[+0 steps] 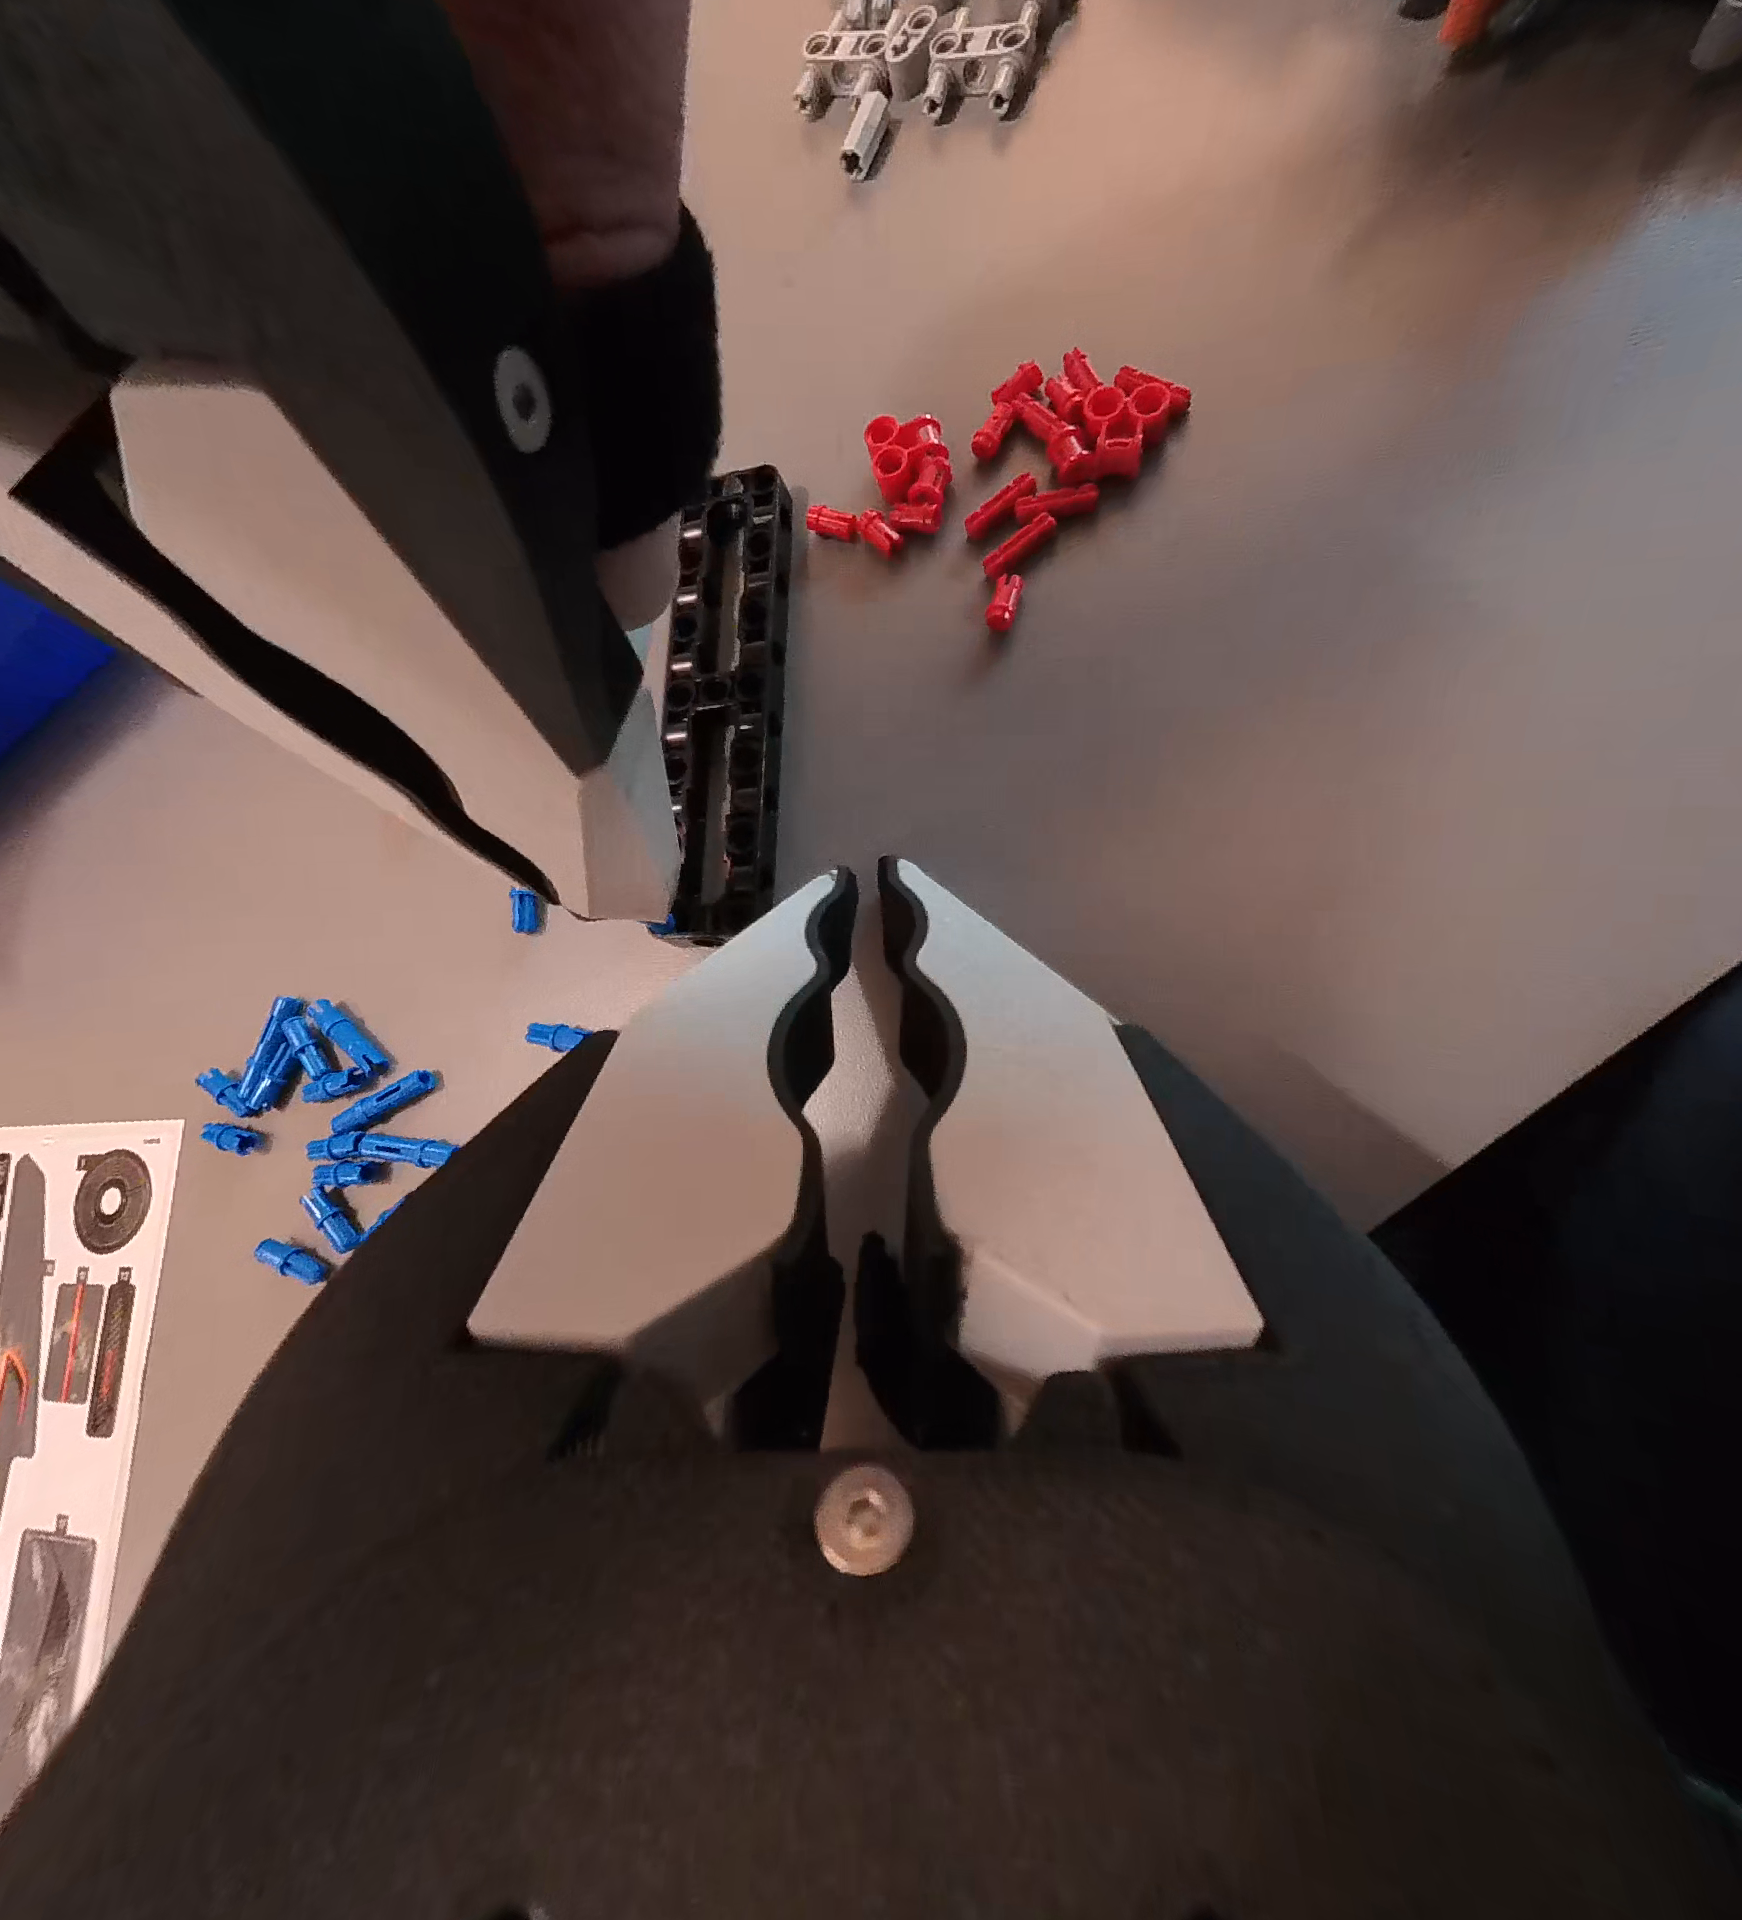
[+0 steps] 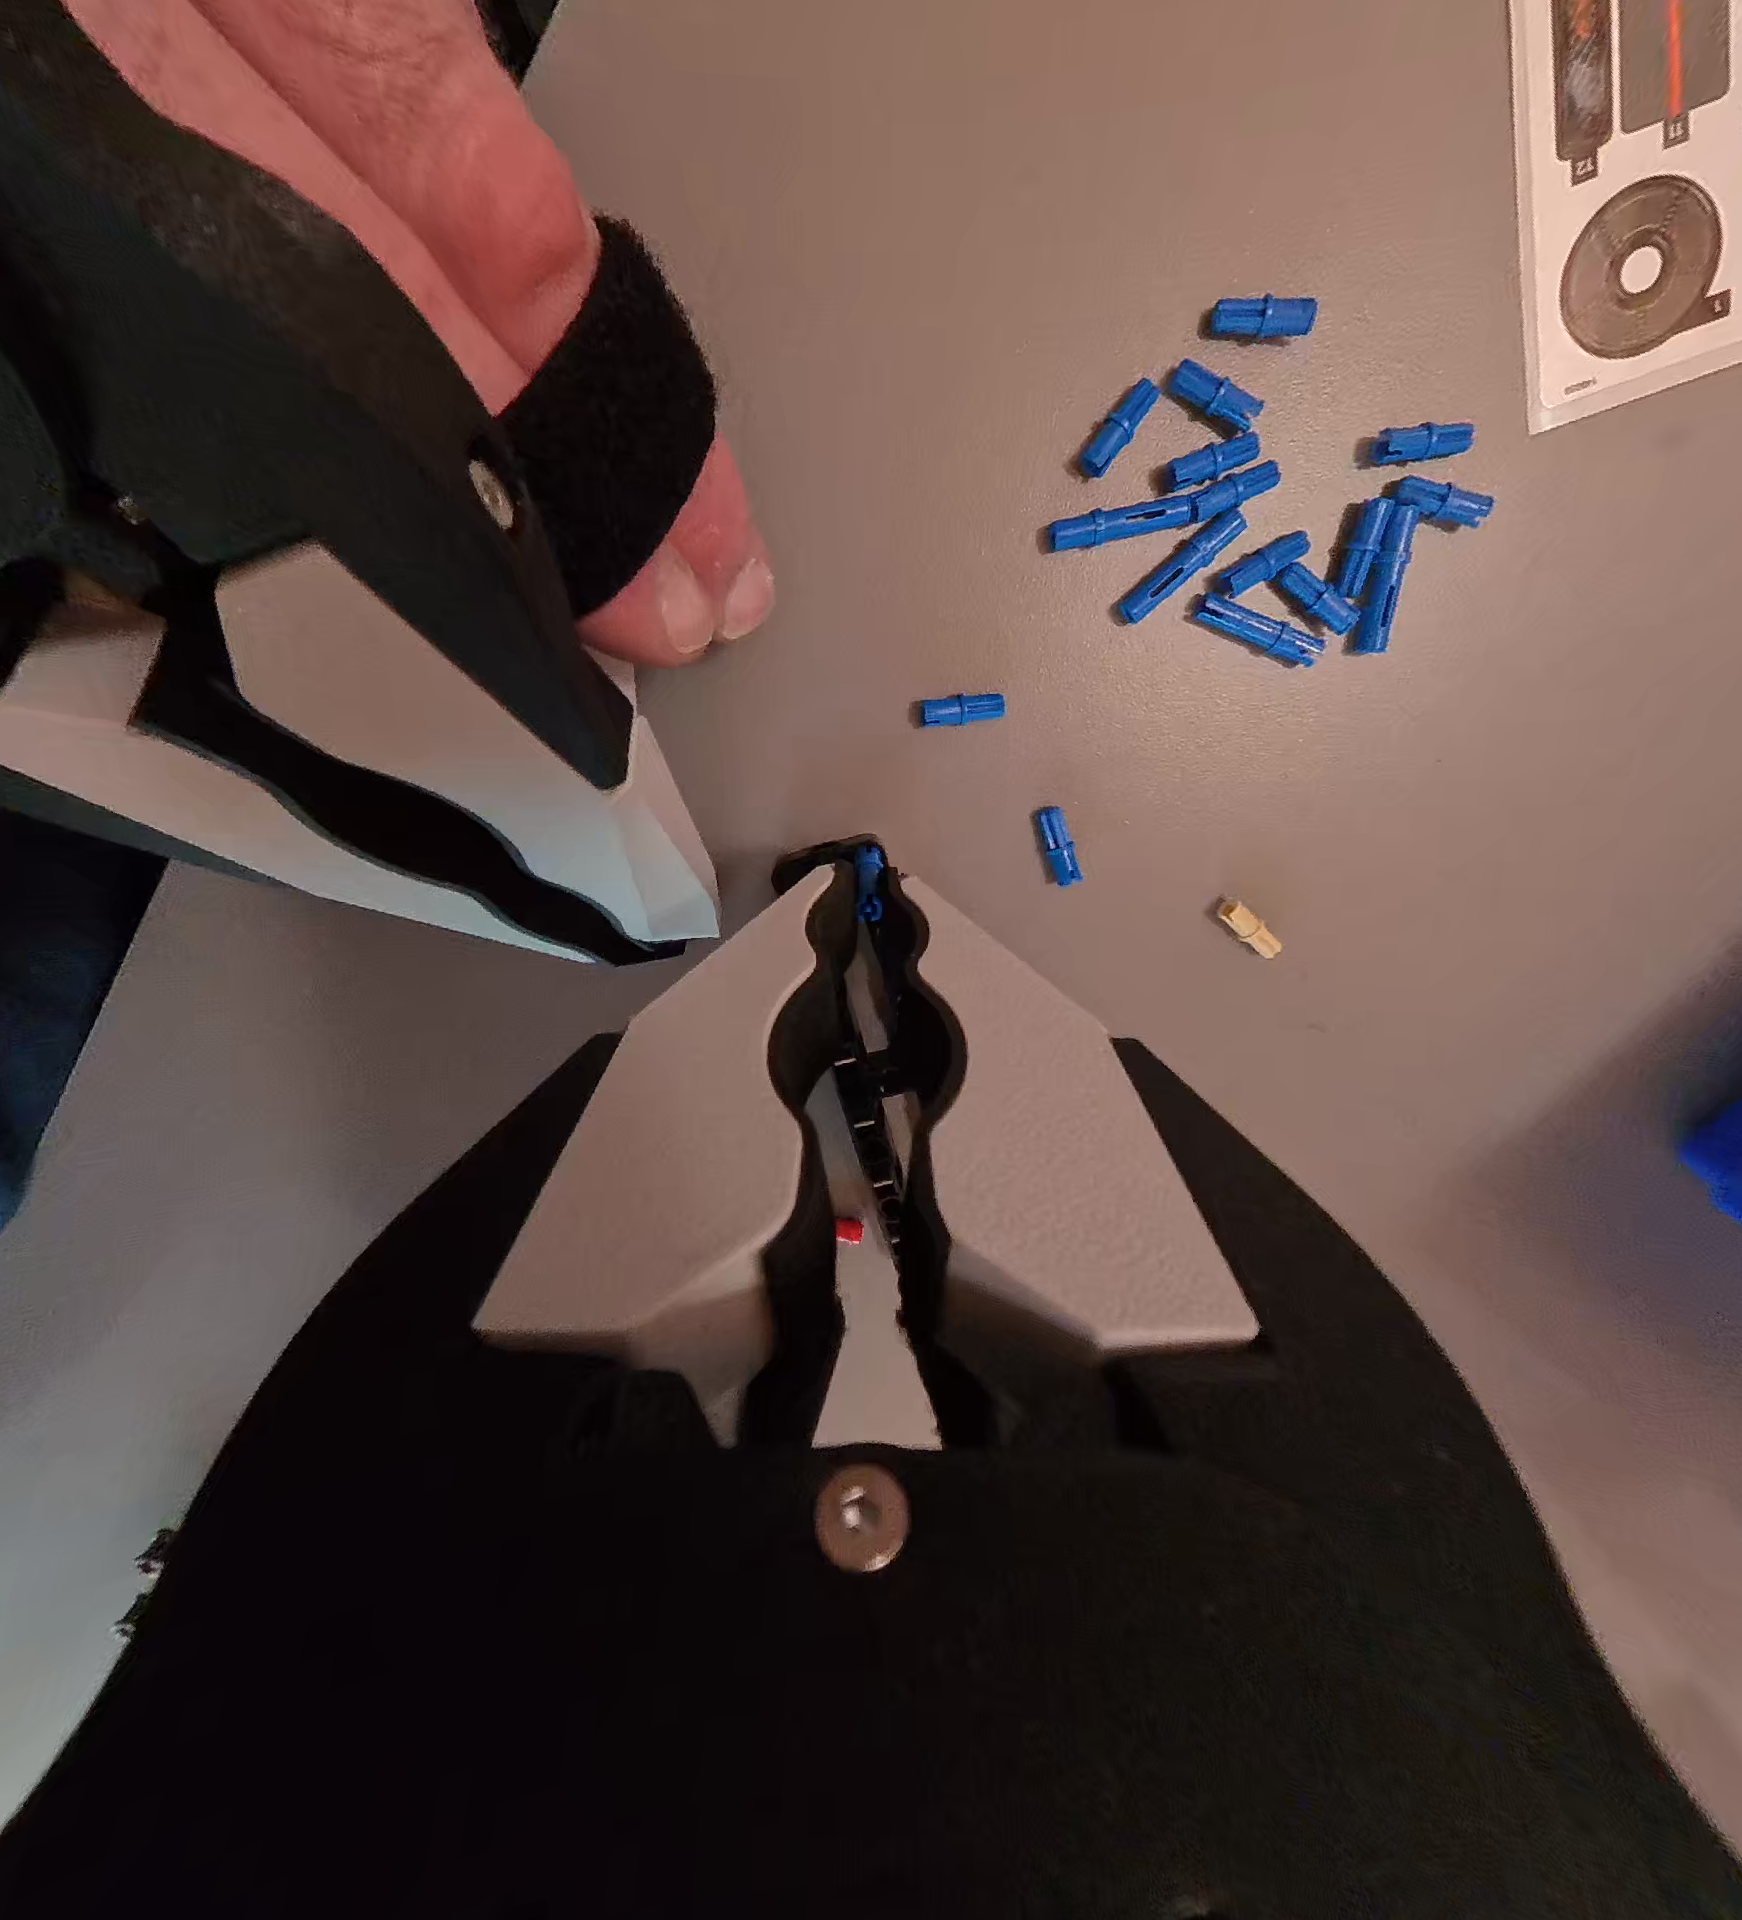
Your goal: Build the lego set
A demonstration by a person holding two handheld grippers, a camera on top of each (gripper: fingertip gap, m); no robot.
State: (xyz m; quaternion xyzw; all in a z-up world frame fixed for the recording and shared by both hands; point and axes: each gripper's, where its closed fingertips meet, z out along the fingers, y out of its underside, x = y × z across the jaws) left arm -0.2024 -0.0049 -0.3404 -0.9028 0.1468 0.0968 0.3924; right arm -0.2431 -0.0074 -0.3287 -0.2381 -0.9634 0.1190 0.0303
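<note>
While my right fingers (image 2: pixel 867 883) pinch the black frame (image 1: pixel 732 707) with its blue pin (image 2: pixel 869 868), left fingers (image 1: pixel 867 883), nearly together, empty; seat pin squarely.

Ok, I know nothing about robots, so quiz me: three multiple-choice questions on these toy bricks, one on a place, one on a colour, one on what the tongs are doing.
1. Where do the red pieces lie?
A. In a bowl.
B. Loose on the grey table, beside the black frame.
C. Stacked on the frame.

2. What colour is the lone piece apart from the blue pins?
A. Green.
B. Orange.
C. Cream.

3. What are the right tongs doing?
A. Shut on the black frame.
B. Wide open, empty.
C. Holding a screwdriver.

Answers: B, they lie scattered on bare table; C, it looks pale cream; A, the frame sits between the closed fingers.
</note>
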